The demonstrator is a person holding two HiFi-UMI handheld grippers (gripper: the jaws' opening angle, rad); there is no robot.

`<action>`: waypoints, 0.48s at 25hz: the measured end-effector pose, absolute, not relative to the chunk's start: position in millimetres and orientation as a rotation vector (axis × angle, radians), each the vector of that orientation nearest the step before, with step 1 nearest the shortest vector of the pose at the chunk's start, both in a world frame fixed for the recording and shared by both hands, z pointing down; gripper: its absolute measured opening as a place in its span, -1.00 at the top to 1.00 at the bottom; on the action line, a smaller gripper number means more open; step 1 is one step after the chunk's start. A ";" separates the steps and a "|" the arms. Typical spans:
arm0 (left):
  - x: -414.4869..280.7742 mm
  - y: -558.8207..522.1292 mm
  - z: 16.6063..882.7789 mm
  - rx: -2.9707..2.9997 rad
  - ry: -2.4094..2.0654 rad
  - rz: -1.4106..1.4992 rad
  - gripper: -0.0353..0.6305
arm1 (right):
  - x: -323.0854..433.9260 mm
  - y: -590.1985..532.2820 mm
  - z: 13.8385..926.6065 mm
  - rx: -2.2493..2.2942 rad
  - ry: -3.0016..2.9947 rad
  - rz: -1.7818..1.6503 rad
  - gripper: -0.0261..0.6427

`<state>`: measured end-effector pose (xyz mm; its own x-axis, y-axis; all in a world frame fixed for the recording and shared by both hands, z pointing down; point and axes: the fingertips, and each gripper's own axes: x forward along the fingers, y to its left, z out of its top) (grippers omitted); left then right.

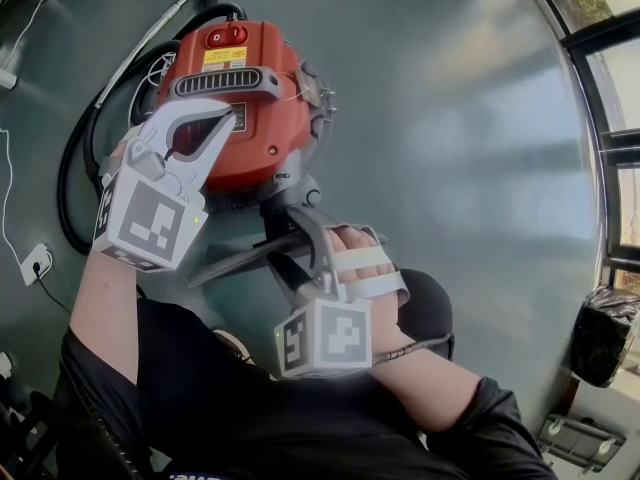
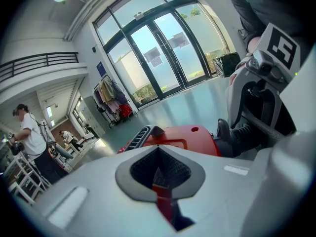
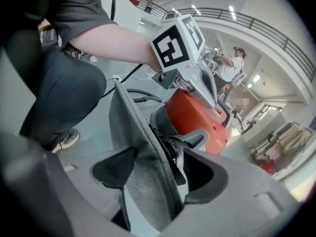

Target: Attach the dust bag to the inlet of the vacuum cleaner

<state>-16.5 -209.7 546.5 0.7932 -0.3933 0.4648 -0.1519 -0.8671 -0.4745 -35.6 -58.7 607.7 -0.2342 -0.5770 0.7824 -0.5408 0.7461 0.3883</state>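
Head view: one red vacuum cleaner (image 1: 240, 98) stands on the floor (image 1: 450, 168), with one black hose (image 1: 75, 158) curled beside it. Two grippers reach toward it.

Left gripper view: the left gripper (image 2: 159, 174) has its jaws together over the red housing.

Right gripper view: the right gripper (image 3: 158, 167) has its jaws clamped on the one grey dust bag (image 3: 143, 162), just beside the vacuum cleaner.

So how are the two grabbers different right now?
The left gripper has its jaws together with nothing in them; the right gripper has its jaws apart, on the grey dust bag. The left gripper is up by the top of the red vacuum cleaner; the right gripper is lower, at the side nearest the person. Both carry a cube with square markers.
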 end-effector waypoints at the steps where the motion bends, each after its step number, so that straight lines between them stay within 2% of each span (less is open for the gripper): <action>1: -16.6 -209.8 546.3 -2.563 0.414 -0.791 0.85 | -35.1 -58.9 606.5 0.863 -1.906 -0.039 0.03; 12: -18.4 -209.4 550.2 -2.565 0.424 -0.825 0.85 | -25.0 -47.5 604.7 0.772 -1.903 -0.033 -0.09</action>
